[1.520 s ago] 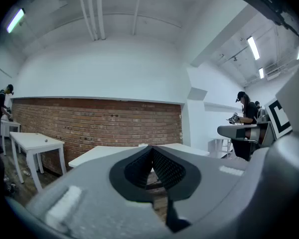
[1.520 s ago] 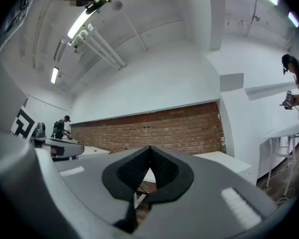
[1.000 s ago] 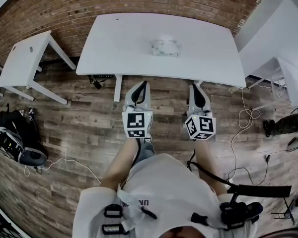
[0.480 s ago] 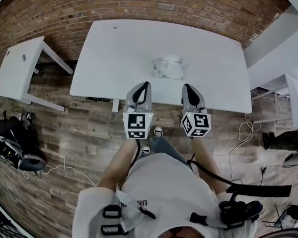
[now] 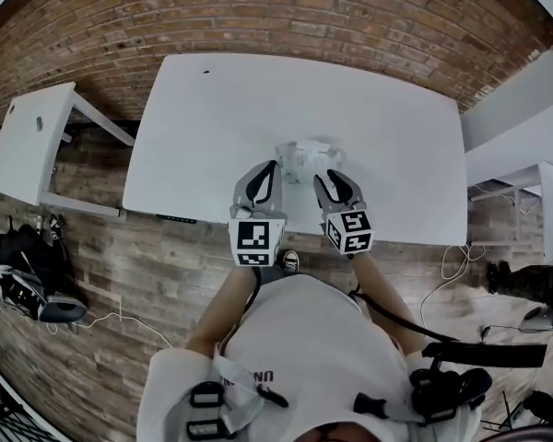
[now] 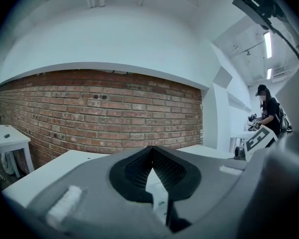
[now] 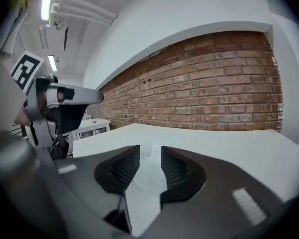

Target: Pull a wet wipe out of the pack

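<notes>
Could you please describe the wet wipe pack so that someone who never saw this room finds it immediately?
In front of the brick wall stands the large white table, wider than the small white table at its left. The wet wipe pack lies near its front edge, about midway along. It is a small, pale, crinkled packet, unlike the smooth flat tabletop around it.

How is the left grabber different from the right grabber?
On the left gripper the jaws meet at the tips; on the right gripper they stand apart and are opening, with nothing pinched. The left marker cube sits square in the head view; the right marker cube is turned. Both grippers are grey and reach toward the wipe pack on the white table.
</notes>
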`<state>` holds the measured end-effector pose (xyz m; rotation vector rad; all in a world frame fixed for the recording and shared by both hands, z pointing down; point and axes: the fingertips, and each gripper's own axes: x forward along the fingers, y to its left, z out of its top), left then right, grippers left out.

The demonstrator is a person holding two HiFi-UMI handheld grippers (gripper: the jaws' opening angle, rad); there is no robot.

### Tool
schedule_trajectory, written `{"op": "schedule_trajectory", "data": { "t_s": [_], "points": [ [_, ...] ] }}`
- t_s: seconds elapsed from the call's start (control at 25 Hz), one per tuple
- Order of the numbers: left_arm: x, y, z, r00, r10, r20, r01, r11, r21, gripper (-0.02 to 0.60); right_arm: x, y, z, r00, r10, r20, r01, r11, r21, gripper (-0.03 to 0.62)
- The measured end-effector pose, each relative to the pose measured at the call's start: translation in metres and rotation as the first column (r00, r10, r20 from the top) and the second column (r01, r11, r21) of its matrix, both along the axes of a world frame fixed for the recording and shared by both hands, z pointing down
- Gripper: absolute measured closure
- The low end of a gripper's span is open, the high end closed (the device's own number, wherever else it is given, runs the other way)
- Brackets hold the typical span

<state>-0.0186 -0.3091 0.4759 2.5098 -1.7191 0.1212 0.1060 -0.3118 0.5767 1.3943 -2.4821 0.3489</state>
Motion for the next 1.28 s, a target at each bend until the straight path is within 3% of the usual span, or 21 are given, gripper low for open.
{"op": "schedule_trajectory", "data": {
  "t_s": [0.24, 0.28, 0.36, 0.48, 0.72, 0.84, 0.92, 1.08, 1.28],
  "points": [
    [-0.008, -0.018, 0.008, 1.000, 0.014, 0.002, -0.014, 1.000, -0.017, 0.578, -0.015, -0.013, 0.048, 0.991, -0.035, -0.127, 0.019, 0.992, -0.121, 0.425],
    [-0.010, -0.019, 0.009, 1.000, 0.015, 0.001, -0.015, 1.000, -0.020, 0.578, -0.014, -0.014, 0.052, 0.988, -0.022, -0.152, 0.003, 0.992, -0.123, 0.445],
    [-0.013, -0.020, 0.011, 1.000, 0.015, -0.001, -0.015, 1.000, -0.025, 0.578, -0.009, -0.016, 0.055, 0.979, 0.005, -0.206, -0.029, 0.993, -0.112, 0.562],
    [-0.017, -0.021, 0.012, 1.000, 0.013, -0.002, -0.013, 1.000, -0.025, 0.578, -0.006, -0.017, 0.048, 0.976, 0.022, -0.215, -0.043, 0.995, -0.090, 0.582],
    [-0.015, -0.024, 0.011, 1.000, 0.018, -0.010, -0.018, 1.000, -0.016, 0.578, 0.012, -0.023, -0.017, 0.987, 0.098, -0.128, -0.089, 0.993, 0.078, 0.583],
    [-0.010, -0.025, 0.008, 1.000, 0.027, -0.014, -0.027, 1.000, -0.008, 0.578, 0.044, -0.027, -0.068, 0.977, 0.191, -0.096, -0.168, 0.962, 0.213, 0.583],
    [-0.007, -0.025, 0.006, 0.999, 0.034, -0.016, -0.034, 0.999, -0.004, 0.578, 0.077, -0.029, -0.084, 0.957, 0.277, -0.090, -0.247, 0.935, 0.255, 0.583],
    [-0.001, -0.023, 0.005, 0.999, 0.050, -0.013, -0.050, 0.999, -0.002, 0.578, 0.132, -0.019, -0.037, 0.909, 0.390, -0.146, -0.370, 0.917, 0.147, 0.583],
    [-0.002, -0.021, 0.005, 0.999, 0.048, -0.011, -0.048, 0.999, -0.005, 0.578, 0.148, 0.005, 0.058, 0.898, 0.364, -0.246, -0.397, 0.912, -0.101, 0.582]
  ]
}}
